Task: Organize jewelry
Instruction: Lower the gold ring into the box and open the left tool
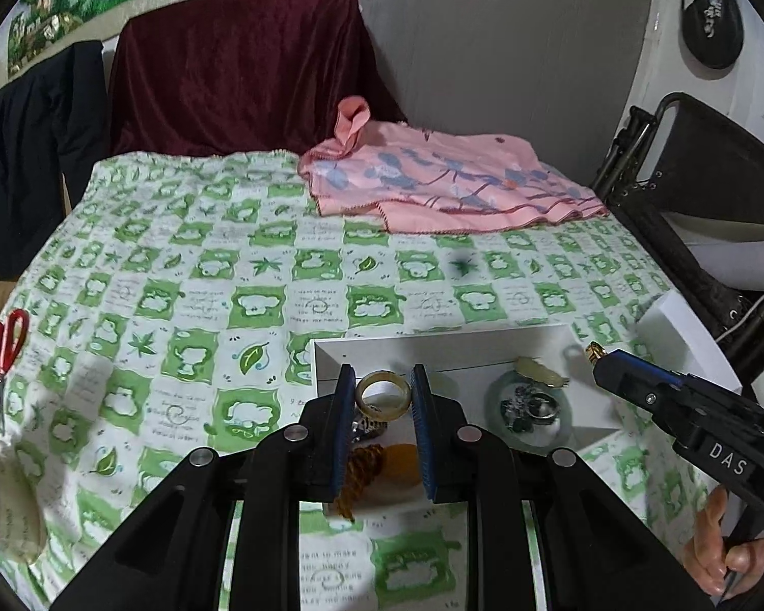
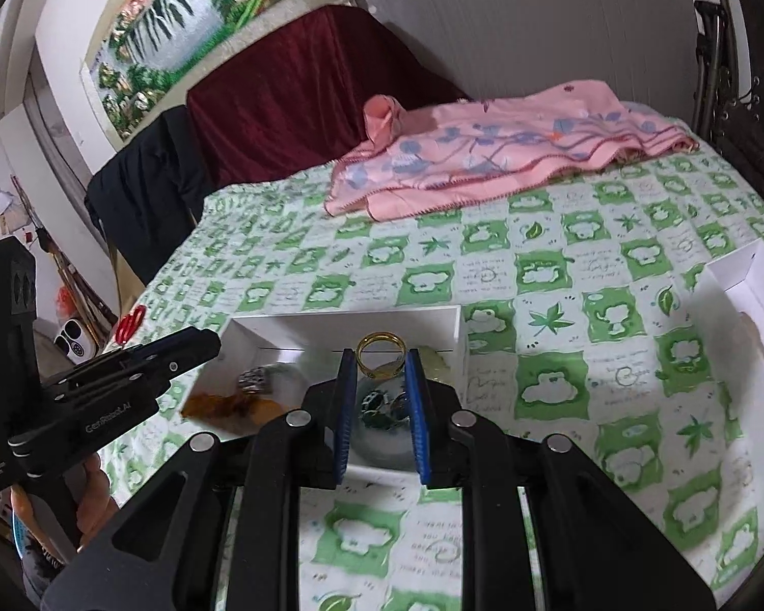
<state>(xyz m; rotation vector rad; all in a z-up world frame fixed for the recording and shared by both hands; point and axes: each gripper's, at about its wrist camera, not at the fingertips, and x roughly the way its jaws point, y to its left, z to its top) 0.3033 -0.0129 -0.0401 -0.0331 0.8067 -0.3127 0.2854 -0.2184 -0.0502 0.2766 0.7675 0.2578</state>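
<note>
Rings pinched upright in both grippers above the white box (image 1: pixel 331 356): left gripper (image 1: pixel 383 391) clamps a pale ring (image 1: pixel 383 394), right gripper (image 2: pixel 380 359) a gold ring (image 2: pixel 381 351); box directly below.

The left gripper (image 1: pixel 383 397) is clamping a pale band ring (image 1: pixel 383 396) above the white box (image 1: pixel 433 351), while the right gripper (image 1: pixel 597 356) is pinching a gold ring (image 1: pixel 595 352) beside it.
</note>
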